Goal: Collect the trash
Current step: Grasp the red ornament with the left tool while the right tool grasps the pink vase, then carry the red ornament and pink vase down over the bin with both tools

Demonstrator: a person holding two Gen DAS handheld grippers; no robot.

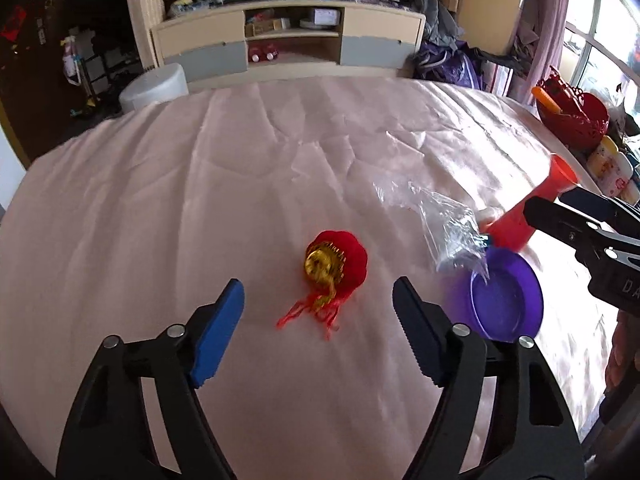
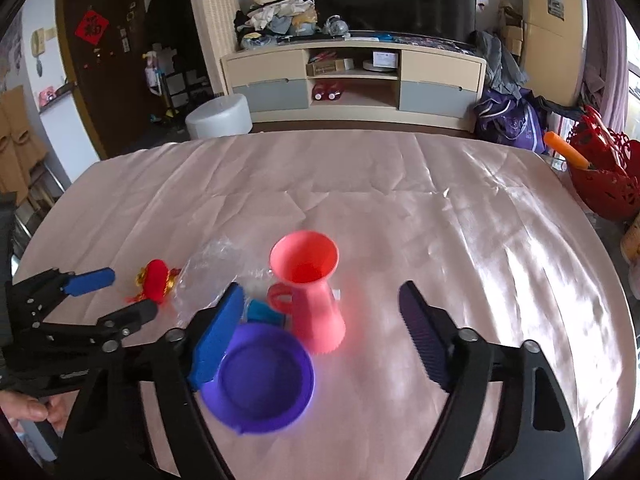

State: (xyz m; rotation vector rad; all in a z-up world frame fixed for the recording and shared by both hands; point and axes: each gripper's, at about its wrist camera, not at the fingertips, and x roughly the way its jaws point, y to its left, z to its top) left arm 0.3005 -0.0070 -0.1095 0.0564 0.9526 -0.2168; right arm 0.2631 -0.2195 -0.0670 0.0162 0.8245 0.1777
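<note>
Right tool's finger (image 2: 216, 336) hides purple bowl's (image 2: 260, 380) rim.

Light: we see daylight entering from the window (image 1: 600, 40) on the right, leaving the dark doorway at far left dim.
Glare: bright streaks lie across the pink satin tablecloth (image 2: 500, 240) on its window side.
Blur: the coral plastic trumpet-shaped vase (image 2: 310, 292) and purple round plastic bowl (image 2: 260, 380) look smeared.
Distortion: both views bow strongly at the edges, with black corners.
</note>
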